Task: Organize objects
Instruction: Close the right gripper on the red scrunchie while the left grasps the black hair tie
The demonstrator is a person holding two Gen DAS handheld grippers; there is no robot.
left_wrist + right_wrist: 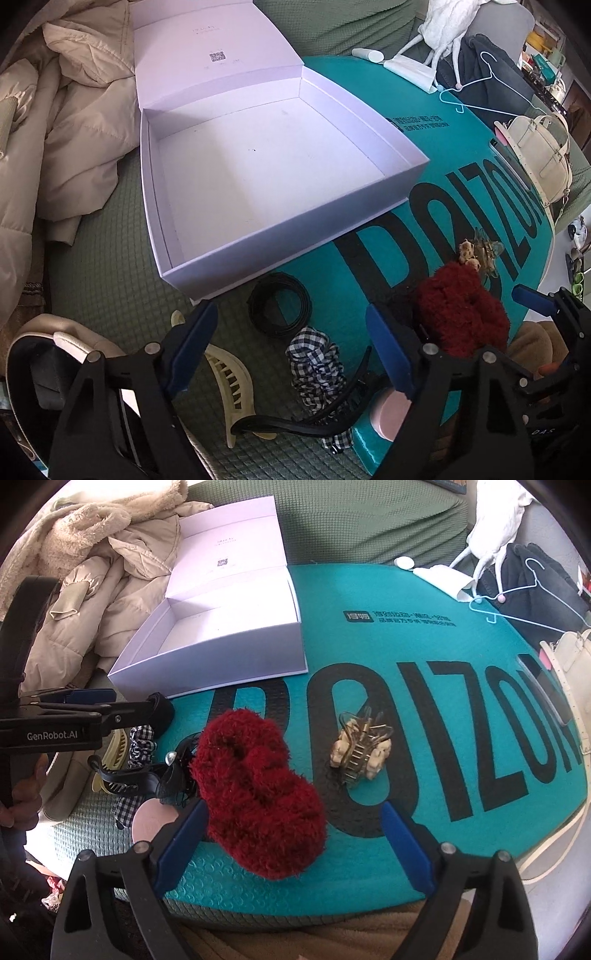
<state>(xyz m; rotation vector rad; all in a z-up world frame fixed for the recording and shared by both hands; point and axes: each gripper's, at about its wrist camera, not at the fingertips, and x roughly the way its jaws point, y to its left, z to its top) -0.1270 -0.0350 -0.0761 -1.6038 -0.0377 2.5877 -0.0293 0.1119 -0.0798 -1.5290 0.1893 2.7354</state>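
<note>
An open white box (280, 236) (207, 664) lies partly on a teal mat (443, 177) (406, 646), with nothing inside. My left gripper (291, 308) is open over a black coiled band (280, 304), a checked scrunchie (314, 365), a black hair clip (295, 424) and a cream claw clip (236, 384). My right gripper (295, 806) is open around a fluffy red scrunchie (258, 794) (458, 314); its pads do not press on it. A clear claw clip with small beige bears (360, 753) lies just beyond. A pink round item (153, 821) sits at the mat's near edge.
A beige padded jacket (74, 129) is heaped left of the box on the green quilted cover (110, 266). At the far right are a white handbag (543, 155), a light blue hanger (517, 598), dark clothing (535, 579) and a white soft toy (443, 26).
</note>
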